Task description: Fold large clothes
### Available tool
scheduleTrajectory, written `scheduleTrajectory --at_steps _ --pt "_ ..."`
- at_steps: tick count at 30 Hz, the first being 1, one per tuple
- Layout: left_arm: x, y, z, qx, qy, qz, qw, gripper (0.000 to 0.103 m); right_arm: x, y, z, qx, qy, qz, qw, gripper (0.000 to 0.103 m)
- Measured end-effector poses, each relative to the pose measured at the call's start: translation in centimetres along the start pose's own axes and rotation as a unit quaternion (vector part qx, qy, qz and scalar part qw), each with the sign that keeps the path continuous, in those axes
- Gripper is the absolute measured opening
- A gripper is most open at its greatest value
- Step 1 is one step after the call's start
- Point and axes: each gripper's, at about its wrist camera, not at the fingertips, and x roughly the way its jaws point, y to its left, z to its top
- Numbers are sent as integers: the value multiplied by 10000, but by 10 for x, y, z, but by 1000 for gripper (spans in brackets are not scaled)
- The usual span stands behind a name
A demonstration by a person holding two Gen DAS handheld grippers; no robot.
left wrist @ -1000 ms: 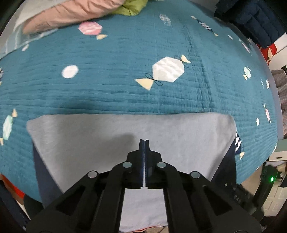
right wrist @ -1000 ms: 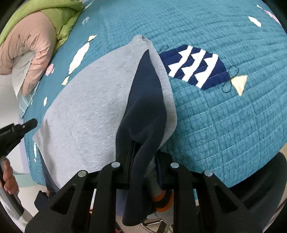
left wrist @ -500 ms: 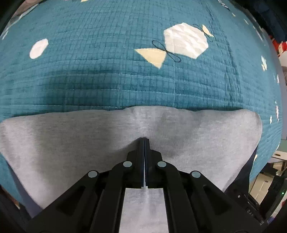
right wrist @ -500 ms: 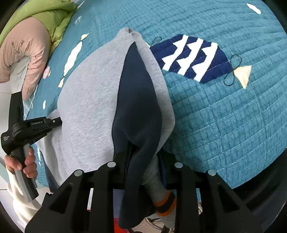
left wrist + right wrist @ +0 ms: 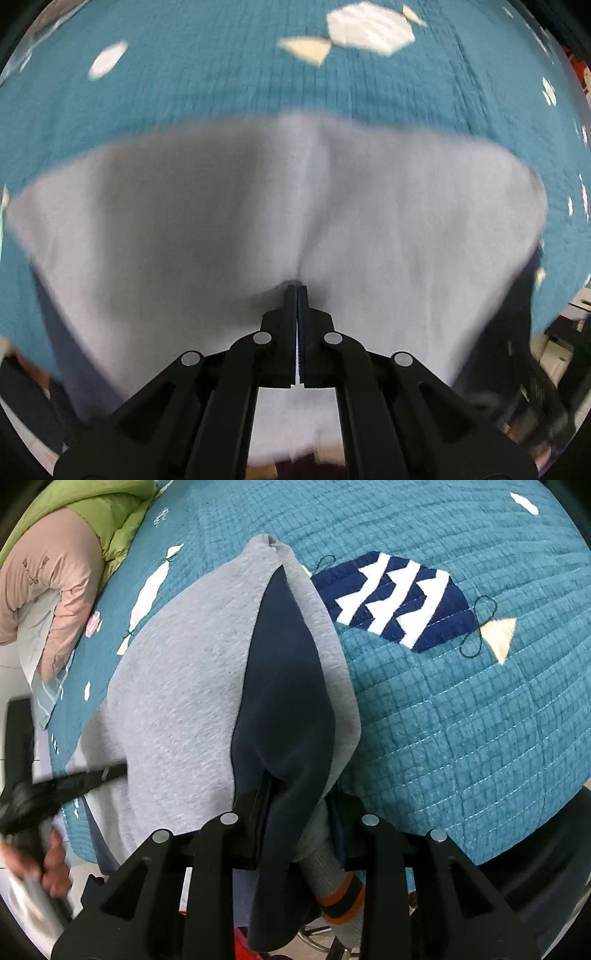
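A: Lower centre of the left wrist view: the left gripper (image 5: 297, 288), jaws clenched together with nothing between them, presses its tip into the grey jersey garment with navy panels (image 5: 207, 229). The garment lies flat across the middle of the frame on the teal quilted bedspread with candy patches (image 5: 207, 74). Why press there?

B: Probably to pin the cloth so a fold can turn about that point; a crease runs up from the tip.

A: And the right wrist view?

B: The right gripper (image 5: 295, 805), at lower centre, has a bunched navy-and-grey edge between its jaws. They have just been opening, so the grip looks loose. At left, the person's hand (image 5: 55, 867) holds the other tool.
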Motion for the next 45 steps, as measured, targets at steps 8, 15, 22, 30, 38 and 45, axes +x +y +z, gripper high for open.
scheduleTrajectory --at_steps 8,15,22,30,38,45 --pt "32 17 -35 -306 54 -209 9993 1 1 2 0 -66 -38 -72 9999 28" --pt "26 5 -88 73 511 119 9986 0 0 1 1 -29 -13 -83 10000 28" --pt "32 9 -106 -159 462 183 9986 1 -1 4 0 -70 13 -160 9998 28" --pt "28 23 -87 -201 598 86 9980 0 1 2 0 -30 -18 -112 9999 29" --pt "-67 7 30 -27 -663 -25 9978 0 -1 -1 0 17 14 -27 10000 29" --pt "-61 -2 129 -287 -689 209 9970 0 -1 1 2 67 107 -35 9999 29"
